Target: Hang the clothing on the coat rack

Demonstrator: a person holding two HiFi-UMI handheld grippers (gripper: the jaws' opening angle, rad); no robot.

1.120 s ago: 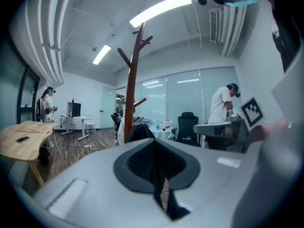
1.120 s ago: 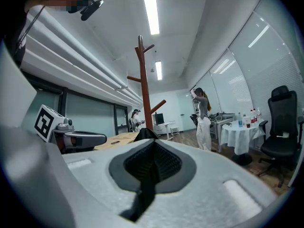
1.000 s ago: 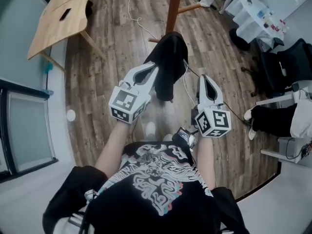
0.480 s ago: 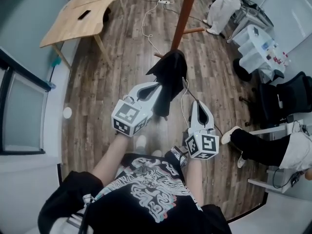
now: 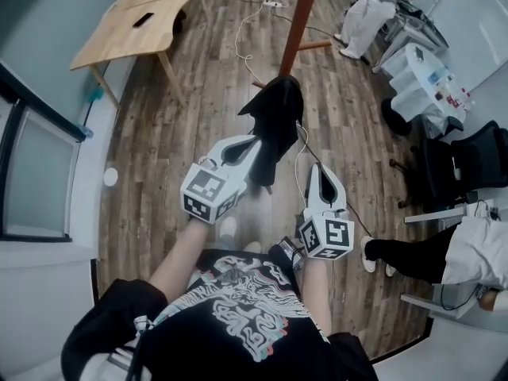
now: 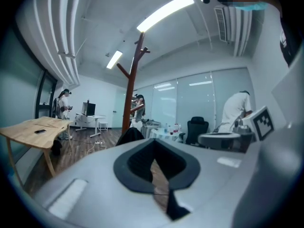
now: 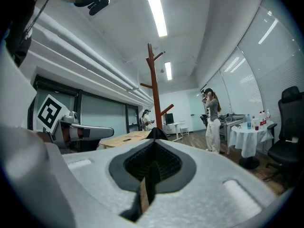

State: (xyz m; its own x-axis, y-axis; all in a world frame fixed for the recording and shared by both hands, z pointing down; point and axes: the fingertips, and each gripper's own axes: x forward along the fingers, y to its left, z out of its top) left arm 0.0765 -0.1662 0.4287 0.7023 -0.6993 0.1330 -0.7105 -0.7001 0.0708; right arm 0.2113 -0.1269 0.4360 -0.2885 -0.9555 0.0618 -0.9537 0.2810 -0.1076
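Note:
A black garment (image 5: 275,124) hangs in the air from the tips of my left gripper (image 5: 252,143), which is shut on it. In the left gripper view only its dark peak (image 6: 130,136) shows past the closed jaws. My right gripper (image 5: 321,173) is just right of the garment and lower, shut with nothing in it. The garment's top (image 7: 156,133) peeks over the jaws in the right gripper view. The brown wooden coat rack (image 5: 303,13) stands straight ahead. Its branched pole (image 6: 133,87) rises bare in both gripper views (image 7: 155,94).
A wooden table (image 5: 135,22) stands at the far left. A white-clothed table (image 5: 417,74) and a black office chair (image 5: 468,153) are at the right, with a person's legs (image 5: 413,252) nearer. A white cable (image 5: 242,30) trails over the floor by the rack's feet. Other people stand beyond.
The view has pulled back, so the rack and the wooden table show more fully. Both grippers and the garment keep their pose. The legs at the right have moved nearer.

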